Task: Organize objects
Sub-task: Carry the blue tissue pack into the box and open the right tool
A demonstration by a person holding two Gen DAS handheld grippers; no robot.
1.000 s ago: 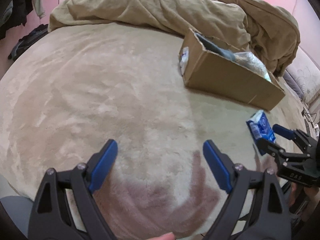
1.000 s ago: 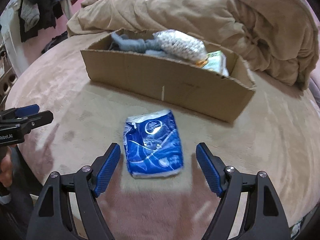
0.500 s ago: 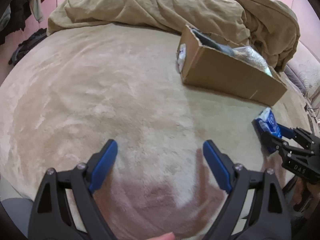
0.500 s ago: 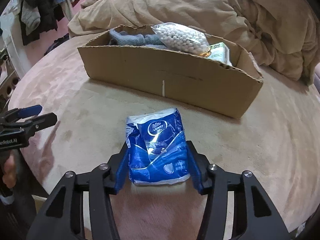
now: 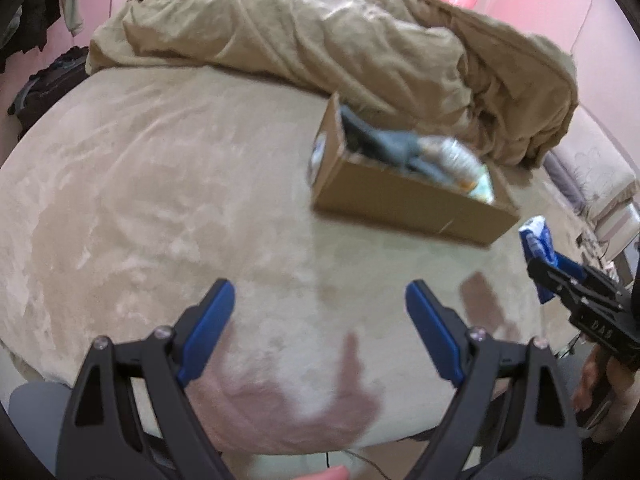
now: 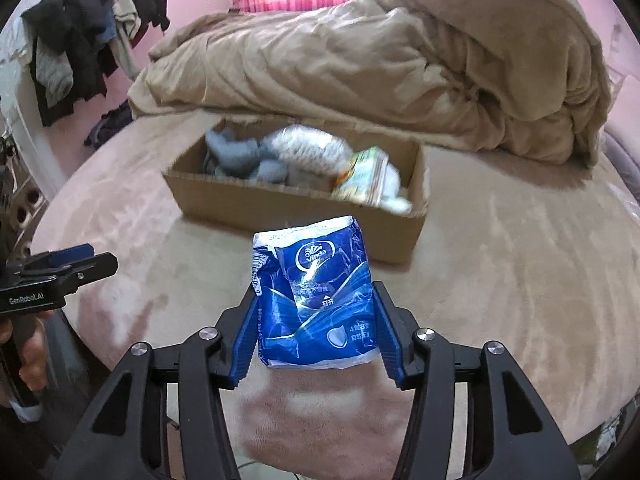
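The right gripper [image 6: 316, 340] clamps the blue tissue pack [image 6: 316, 300]; carry it over the cardboard box [image 6: 296, 204] wall (left gripper [image 5: 320, 332] gapes, empty) before releasing.

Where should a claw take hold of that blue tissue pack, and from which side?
Across its two long side edges near the lower half, coming from the near end, as the right claw does now. The blue tissue pack is flat, soft and narrow enough to fit between the pads, with its length pointing toward the cardboard box.

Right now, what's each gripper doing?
Left gripper: open, holding nothing.
Right gripper: shut on the blue tissue pack.
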